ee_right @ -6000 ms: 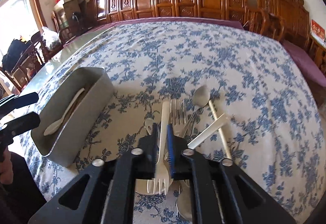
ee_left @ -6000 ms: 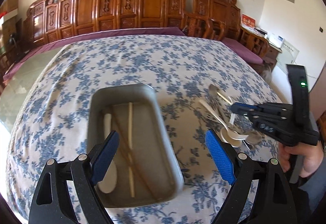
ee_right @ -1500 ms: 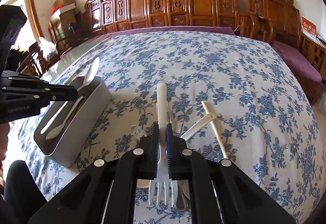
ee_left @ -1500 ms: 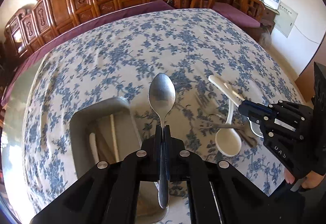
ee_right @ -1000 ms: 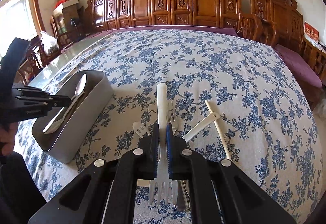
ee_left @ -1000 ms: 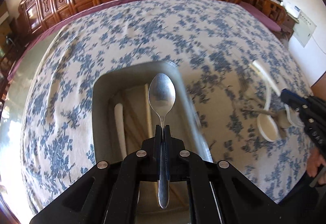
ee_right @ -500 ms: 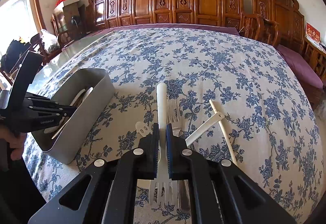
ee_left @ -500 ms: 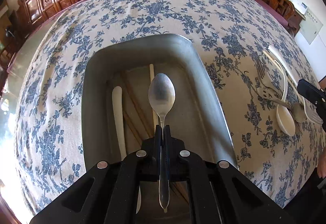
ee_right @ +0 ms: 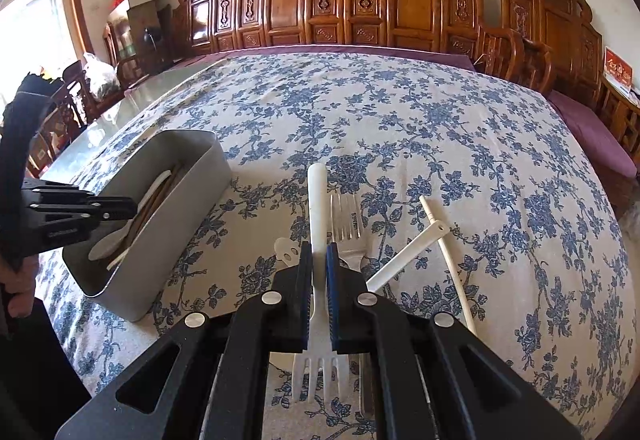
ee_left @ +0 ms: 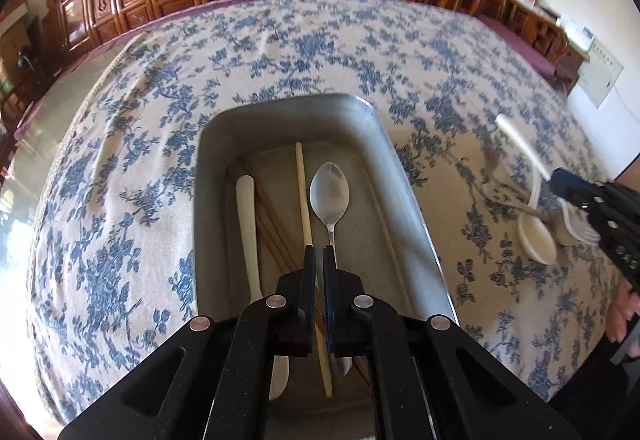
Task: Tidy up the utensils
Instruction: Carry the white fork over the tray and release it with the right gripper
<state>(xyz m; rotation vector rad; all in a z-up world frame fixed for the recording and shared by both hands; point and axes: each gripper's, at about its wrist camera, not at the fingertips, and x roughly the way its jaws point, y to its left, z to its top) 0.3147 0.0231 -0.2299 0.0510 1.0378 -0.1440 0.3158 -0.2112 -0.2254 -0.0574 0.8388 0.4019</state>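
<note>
The left gripper (ee_left: 319,252) hangs over the grey bin (ee_left: 404,175) with its jaws nearly together and empty; the metal spoon (ee_left: 329,191) lies in the bin just right of them, handle running beneath. The right gripper (ee_right: 319,252) is clamped on the white plastic fork (ee_right: 317,199), tines toward the camera, above the metal fork (ee_right: 347,217) on the floral tablecloth (ee_right: 400,119).

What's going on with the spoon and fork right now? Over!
Left gripper shut, empty, over the gray bin. Metal spoon lies inside the bin. Right gripper shut on the white plastic fork. Nothing blocking.
</note>
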